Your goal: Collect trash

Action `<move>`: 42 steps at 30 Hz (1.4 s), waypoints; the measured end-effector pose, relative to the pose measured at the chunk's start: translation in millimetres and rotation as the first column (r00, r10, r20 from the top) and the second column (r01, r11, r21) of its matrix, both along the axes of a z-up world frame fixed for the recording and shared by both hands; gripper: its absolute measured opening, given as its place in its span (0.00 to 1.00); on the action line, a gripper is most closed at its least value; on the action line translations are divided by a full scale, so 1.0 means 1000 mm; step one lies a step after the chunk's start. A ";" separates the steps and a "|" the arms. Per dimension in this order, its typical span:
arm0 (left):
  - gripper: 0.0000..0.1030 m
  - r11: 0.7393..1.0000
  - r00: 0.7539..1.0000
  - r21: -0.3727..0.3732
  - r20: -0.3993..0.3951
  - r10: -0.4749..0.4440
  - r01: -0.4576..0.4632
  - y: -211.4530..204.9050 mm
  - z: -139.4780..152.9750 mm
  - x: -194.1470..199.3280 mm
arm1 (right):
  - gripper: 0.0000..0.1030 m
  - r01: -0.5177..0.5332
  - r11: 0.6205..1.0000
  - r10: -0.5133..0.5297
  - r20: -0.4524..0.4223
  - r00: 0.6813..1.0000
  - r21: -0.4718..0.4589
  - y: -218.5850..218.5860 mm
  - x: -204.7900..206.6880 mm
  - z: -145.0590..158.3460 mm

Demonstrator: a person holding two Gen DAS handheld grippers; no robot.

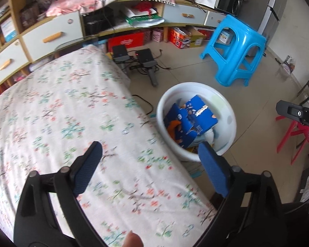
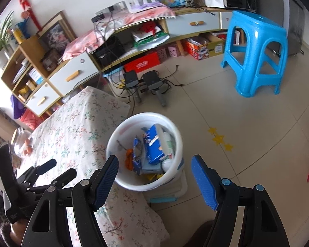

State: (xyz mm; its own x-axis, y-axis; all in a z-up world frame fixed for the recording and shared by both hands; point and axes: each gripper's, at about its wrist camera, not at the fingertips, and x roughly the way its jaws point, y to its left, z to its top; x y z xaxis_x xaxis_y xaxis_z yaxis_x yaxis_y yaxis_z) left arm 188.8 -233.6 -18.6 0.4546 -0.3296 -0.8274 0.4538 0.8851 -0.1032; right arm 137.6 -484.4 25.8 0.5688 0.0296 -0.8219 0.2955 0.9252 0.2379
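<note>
The white bin stood on the floor just right of the table, already holding a blue box, wrappers and other trash. The visible tablecloth was bare of litter, so collecting looked nearly finished. The left gripper and right gripper both gaped wide, holding nothing.

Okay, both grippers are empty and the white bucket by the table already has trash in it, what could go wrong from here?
1. The blue box stands tall in the white bucket, near its rim; more trash dropped on top could spill out.
2. The bucket sits tight against the cloth-covered table, so a low swing by the left gripper or right gripper might knock it.
3. Cables lie across the floor behind it, a possible snag.
</note>
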 end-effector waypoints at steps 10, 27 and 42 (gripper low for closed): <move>0.99 0.993 0.993 0.004 -0.014 0.115 -0.115 0.057 0.008 -0.043 | 0.86 -0.102 0.994 0.103 0.004 0.995 -0.042 0.059 -0.024 0.004; 0.99 0.937 0.934 0.023 0.095 0.345 -0.349 0.126 0.015 -0.120 | 0.88 -0.218 0.957 0.223 0.005 0.975 -0.189 0.157 -0.072 -0.019; 0.99 0.909 0.907 0.020 0.079 0.413 -0.416 0.150 0.007 -0.126 | 0.88 -0.263 0.930 0.276 0.016 0.961 -0.256 0.193 -0.062 -0.029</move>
